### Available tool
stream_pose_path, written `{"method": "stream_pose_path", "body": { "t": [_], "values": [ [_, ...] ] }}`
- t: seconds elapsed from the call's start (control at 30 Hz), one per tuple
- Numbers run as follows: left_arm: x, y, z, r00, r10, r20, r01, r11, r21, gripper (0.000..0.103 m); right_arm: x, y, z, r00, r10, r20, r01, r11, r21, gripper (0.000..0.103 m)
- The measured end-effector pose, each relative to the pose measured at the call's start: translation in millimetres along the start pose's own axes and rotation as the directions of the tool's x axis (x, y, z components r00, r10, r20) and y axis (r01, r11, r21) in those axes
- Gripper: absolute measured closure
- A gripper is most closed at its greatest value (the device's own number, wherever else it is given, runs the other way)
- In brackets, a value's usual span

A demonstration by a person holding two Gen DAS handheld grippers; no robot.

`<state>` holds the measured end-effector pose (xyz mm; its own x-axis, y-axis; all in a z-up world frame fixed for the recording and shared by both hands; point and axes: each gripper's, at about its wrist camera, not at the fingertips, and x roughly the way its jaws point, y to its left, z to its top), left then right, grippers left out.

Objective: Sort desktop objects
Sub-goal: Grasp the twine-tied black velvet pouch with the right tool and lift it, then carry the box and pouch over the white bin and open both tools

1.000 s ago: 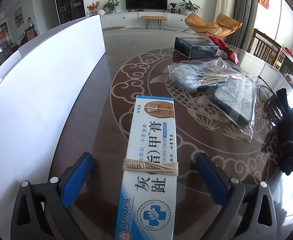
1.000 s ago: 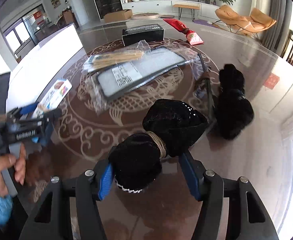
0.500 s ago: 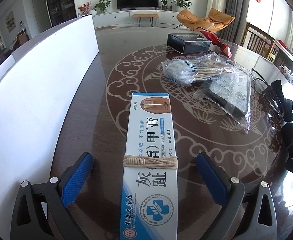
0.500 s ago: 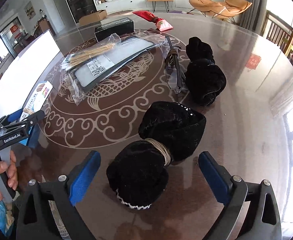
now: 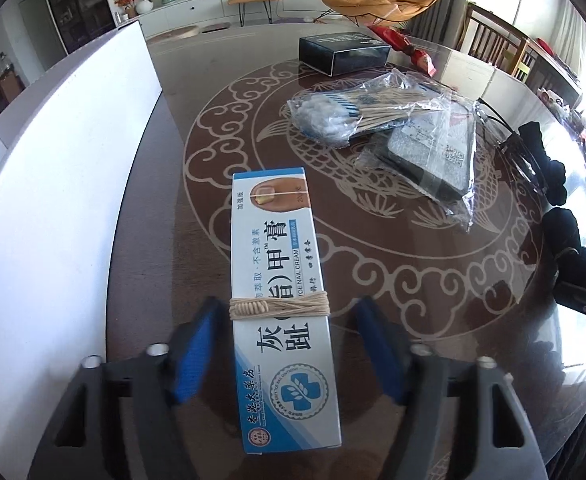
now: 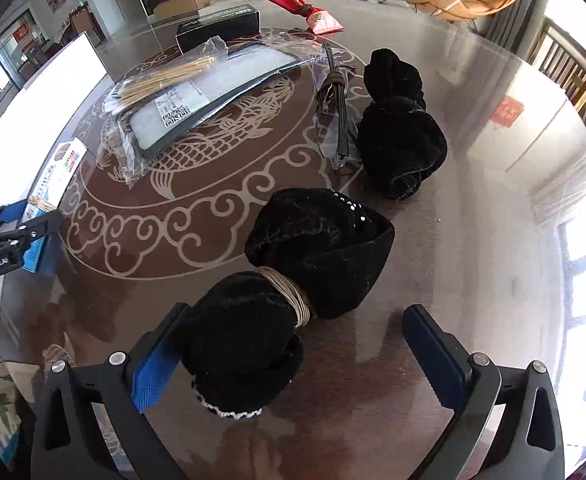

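Note:
A blue-and-white nail cream box (image 5: 283, 304) with twine around it lies lengthwise between the fingers of my left gripper (image 5: 289, 344). The jaws are narrowed around it, the left pad at its side, a small gap on the right. In the right wrist view a black velvet bundle tied with twine (image 6: 293, 292) lies on the table between the fingers of my right gripper (image 6: 301, 356). That gripper is open; its left pad touches the bundle, its right pad is apart. The box also shows at the left (image 6: 55, 176).
A second black bundle (image 6: 401, 136), a bagged black cable (image 6: 335, 108), a bag of cotton swabs (image 5: 357, 116) on a wrapped dark pad (image 5: 433, 156), a black box (image 5: 343, 52) and a red packet (image 6: 309, 10) lie on the round table. A white board (image 5: 53, 200) stands left.
My left gripper's jaws have closed in from wide open to near the nail cream box. My right gripper opened off the black bundle, which now rests on the table.

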<state>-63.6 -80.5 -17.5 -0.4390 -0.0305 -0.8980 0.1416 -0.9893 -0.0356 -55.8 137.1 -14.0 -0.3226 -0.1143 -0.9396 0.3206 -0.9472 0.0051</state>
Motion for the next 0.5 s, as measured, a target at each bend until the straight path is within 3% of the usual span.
{"method": "stream_pose_path", "body": {
  "t": [0.07,0.17,0.3,0.37,0.5],
  "values": [
    [-0.2,-1.1,2.3,1.000,-0.012,-0.018,0.012,1.000,-0.001,0.059,-2.5,1.1,9.5,0.998,0.043,-0.046,-0.043,0.999,-0.004,0.003],
    [-2.6,-3.6,-0.1,0.999,-0.043,-0.020,0.043,0.999,-0.012,0.059,2.2,-2.3,20.1,0.986,0.103,-0.129,-0.099,0.994,0.039,0.022],
    [-14.9,-15.2,-9.9,0.997,-0.080,0.007,0.080,0.997,0.001,0.059,0.2,-12.0,29.3,0.986,0.109,-0.124,-0.103,0.993,0.053,0.061],
    [-25.0,-18.9,-18.3,0.994,-0.105,0.027,0.105,0.994,0.001,0.059,-6.3,-20.5,28.4,0.987,0.122,-0.105,-0.114,0.991,0.074,0.069],
    [-36.8,-25.3,-32.0,0.990,-0.134,0.050,0.134,0.991,0.009,0.059,-28.2,-14.5,12.5,0.988,0.136,-0.079,-0.134,0.990,0.033,0.069]
  ]
}}
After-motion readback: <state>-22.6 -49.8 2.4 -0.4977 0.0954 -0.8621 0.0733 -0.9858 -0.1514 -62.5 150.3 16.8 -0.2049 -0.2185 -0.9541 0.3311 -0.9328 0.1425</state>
